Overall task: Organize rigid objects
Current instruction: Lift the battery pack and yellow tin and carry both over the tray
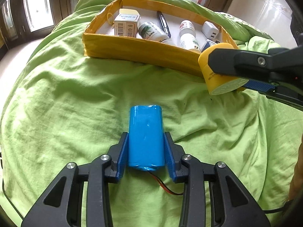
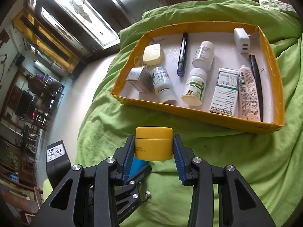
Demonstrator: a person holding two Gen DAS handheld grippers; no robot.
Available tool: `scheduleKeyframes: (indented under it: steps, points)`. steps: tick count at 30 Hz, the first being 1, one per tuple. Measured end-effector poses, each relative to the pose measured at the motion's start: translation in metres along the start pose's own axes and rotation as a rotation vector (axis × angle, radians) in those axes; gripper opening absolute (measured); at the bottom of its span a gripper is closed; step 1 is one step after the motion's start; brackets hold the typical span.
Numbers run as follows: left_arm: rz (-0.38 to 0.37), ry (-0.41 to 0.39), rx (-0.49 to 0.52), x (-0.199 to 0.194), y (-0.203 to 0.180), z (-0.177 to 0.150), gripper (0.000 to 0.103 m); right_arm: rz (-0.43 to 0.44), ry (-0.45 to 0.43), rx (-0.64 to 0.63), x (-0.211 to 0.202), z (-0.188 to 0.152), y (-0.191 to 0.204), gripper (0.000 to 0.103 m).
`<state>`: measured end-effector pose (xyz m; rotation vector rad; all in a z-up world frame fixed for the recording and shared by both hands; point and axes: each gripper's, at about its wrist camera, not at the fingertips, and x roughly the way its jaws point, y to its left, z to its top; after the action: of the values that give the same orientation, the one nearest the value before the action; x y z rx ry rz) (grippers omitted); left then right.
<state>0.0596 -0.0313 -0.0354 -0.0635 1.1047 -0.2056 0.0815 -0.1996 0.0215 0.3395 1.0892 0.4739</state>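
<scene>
Low in the middle of the left wrist view, left gripper (image 1: 145,151) clamped on a blue battery pack (image 1: 145,138), blue pads (image 1: 124,151) pressed flat to both long sides, upper half of the pack standing clear beyond the fingertips. Red and black wires (image 1: 166,187) trailing from the pack's lower end over the green bedsheet (image 1: 66,104).

At the right edge of the same view, right gripper (image 1: 225,75) closed on a yellow jar (image 1: 217,70), held just in front of the near right corner of the yellow tray (image 1: 132,51). Centre of the right wrist view: the jar (image 2: 153,143) squeezed between both blue pads (image 2: 179,157), lid uppermost, a little blue of the battery pack (image 2: 138,167) showing below it with the left gripper (image 2: 132,177).

Across the upper right of that view, the tray (image 2: 208,113) lying on the bedsheet (image 2: 236,170), well apart from the jar, near wall between the two. Inside: three white bottles (image 2: 195,87), a white charger (image 2: 241,40), a dark pen (image 2: 182,54), a cream case (image 2: 152,54), a small carton (image 2: 139,79), a white box (image 2: 225,90), a white tube (image 2: 247,94), a black pen (image 2: 256,87). Bare tray floor only in patches between these items.
</scene>
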Motion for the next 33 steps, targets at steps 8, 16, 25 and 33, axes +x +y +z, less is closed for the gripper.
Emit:
scheduleKeyframes:
  steps: [8,16,25,33]
  points:
    - [0.001,-0.012,0.007,-0.005,-0.003,-0.001,0.033,0.012,-0.02,0.009,-0.003,0.001,0.005,0.036]
    - [-0.005,-0.019,-0.002,-0.008,-0.001,-0.001,0.033,0.02,-0.032,0.026,-0.005,0.002,0.0,0.036]
    - [-0.015,-0.037,-0.026,-0.016,0.007,0.0,0.033,0.02,-0.038,0.031,-0.008,0.001,-0.002,0.036]
    - [-0.02,-0.046,-0.039,-0.02,0.01,-0.001,0.033,0.02,-0.043,0.032,-0.008,0.002,-0.002,0.036]
